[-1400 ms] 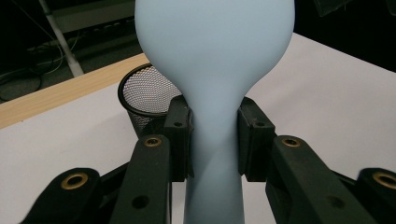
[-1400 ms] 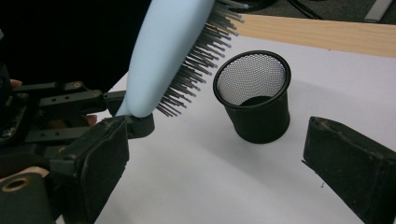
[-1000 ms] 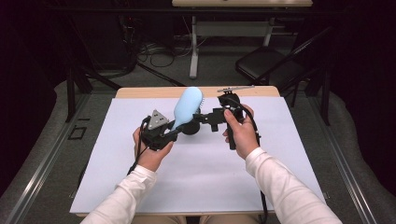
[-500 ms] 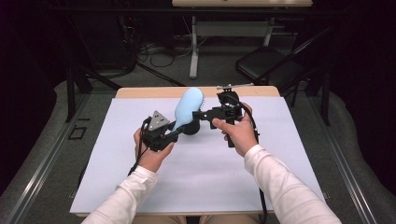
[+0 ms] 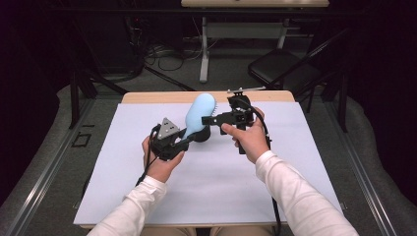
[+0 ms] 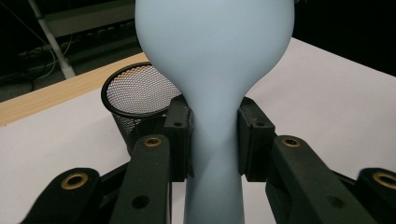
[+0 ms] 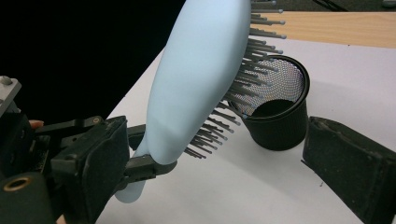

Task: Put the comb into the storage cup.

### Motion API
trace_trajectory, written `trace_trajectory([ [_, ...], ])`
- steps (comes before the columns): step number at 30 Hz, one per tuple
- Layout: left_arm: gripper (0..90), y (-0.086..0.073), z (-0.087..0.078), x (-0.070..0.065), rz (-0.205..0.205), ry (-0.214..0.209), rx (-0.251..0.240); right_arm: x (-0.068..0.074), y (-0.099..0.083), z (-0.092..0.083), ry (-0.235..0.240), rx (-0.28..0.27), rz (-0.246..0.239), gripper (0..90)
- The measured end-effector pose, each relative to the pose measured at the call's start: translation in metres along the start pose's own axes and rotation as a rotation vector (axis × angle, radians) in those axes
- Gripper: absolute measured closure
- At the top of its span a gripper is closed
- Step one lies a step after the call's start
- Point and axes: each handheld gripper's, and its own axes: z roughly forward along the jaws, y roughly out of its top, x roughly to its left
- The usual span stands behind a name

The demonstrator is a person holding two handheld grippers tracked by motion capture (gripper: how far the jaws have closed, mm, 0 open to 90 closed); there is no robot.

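My left gripper [image 5: 183,140] is shut on the narrow neck of a pale blue hairbrush [image 5: 199,114] and holds it tilted up and away over the white table. In the left gripper view both jaws press the brush's handle [image 6: 215,140] from either side. A black mesh cup [image 5: 202,136] stands on the table just under the brush; its open rim [image 7: 280,88] lies behind the grey bristles [image 7: 243,88]. My right gripper [image 5: 209,119] is open, its jaws pointing left at the bristle side of the brush head. One of its pads [image 7: 348,163] is set wide to the right.
A white sheet [image 5: 295,167] covers the table, with a wooden strip [image 5: 147,97] along the far edge. Beyond it are a dark chair [image 5: 282,69], a table leg [image 5: 203,49] and cables on the floor.
The right gripper has edged slightly left, closer to the brush head. The left gripper and the brush have barely moved.
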Motion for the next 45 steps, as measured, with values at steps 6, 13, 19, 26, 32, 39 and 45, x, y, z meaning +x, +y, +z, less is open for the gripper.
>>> trace_trajectory([
  [6,69.6,-0.001,0.000,-0.002,0.003,-0.005,-0.003,-0.001,0.001,0.002,0.012,0.004,0.023,7.6],
  [13,69.6,-0.003,0.002,-0.006,0.005,-0.016,-0.005,-0.002,0.002,0.002,0.018,0.003,0.037,8.3],
  [19,69.6,-0.003,0.002,-0.009,0.008,-0.023,-0.008,-0.003,0.003,0.005,0.029,0.009,0.045,8.4],
  [26,69.6,-0.004,0.003,-0.012,0.012,-0.028,-0.011,-0.006,0.003,0.006,0.047,0.021,0.071,11.9],
  [32,69.6,-0.004,0.004,-0.015,0.018,-0.035,-0.013,-0.007,0.004,0.007,0.067,0.023,0.087,14.1],
  [39,69.6,-0.005,0.004,-0.018,0.022,-0.040,-0.017,-0.008,0.004,0.007,0.088,0.031,0.093,14.5],
  [45,69.6,-0.006,0.005,-0.019,0.022,-0.045,-0.020,-0.009,0.004,0.008,0.106,0.038,0.097,16.2],
])
